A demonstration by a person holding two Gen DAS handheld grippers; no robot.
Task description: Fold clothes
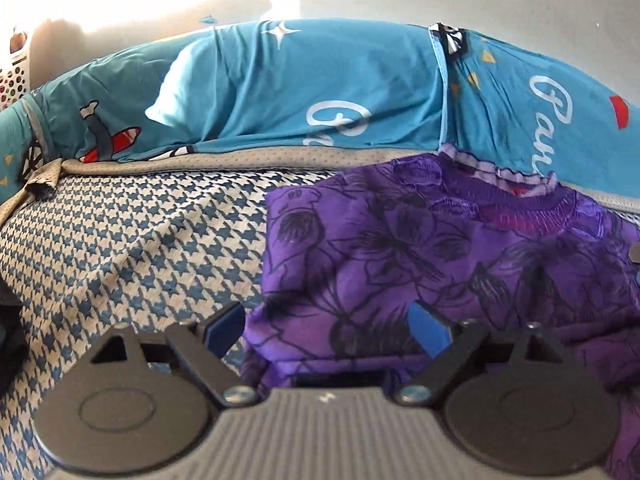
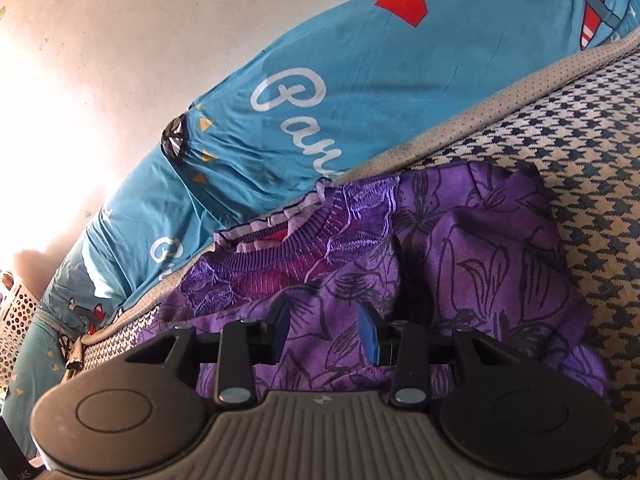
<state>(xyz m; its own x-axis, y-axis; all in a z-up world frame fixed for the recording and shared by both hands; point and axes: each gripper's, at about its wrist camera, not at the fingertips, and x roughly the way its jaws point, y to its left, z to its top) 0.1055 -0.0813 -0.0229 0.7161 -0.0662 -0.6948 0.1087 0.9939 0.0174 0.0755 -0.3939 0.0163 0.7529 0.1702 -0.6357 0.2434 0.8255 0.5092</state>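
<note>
A purple garment [image 1: 440,248] with a dark flower print lies folded on the houndstooth bed cover [image 1: 140,240], its ribbed collar [image 1: 532,200] toward the pillows. My left gripper [image 1: 326,326] stands wide open over the garment's near left edge, and its blue pads do not press the cloth. In the right wrist view the same garment [image 2: 480,248] lies below my right gripper [image 2: 324,330], with its collar [image 2: 280,256] just beyond. The right jaws stand partly open, a gap shows between the pads, and the fabric looks flat under them.
Blue printed pillows [image 1: 300,92] line the far side of the bed against a pale wall. A white perforated basket [image 1: 14,80] stands at the far left. Something dark [image 1: 8,340] sits at the left edge. Bare houndstooth cover [image 2: 580,152] stretches beside the garment.
</note>
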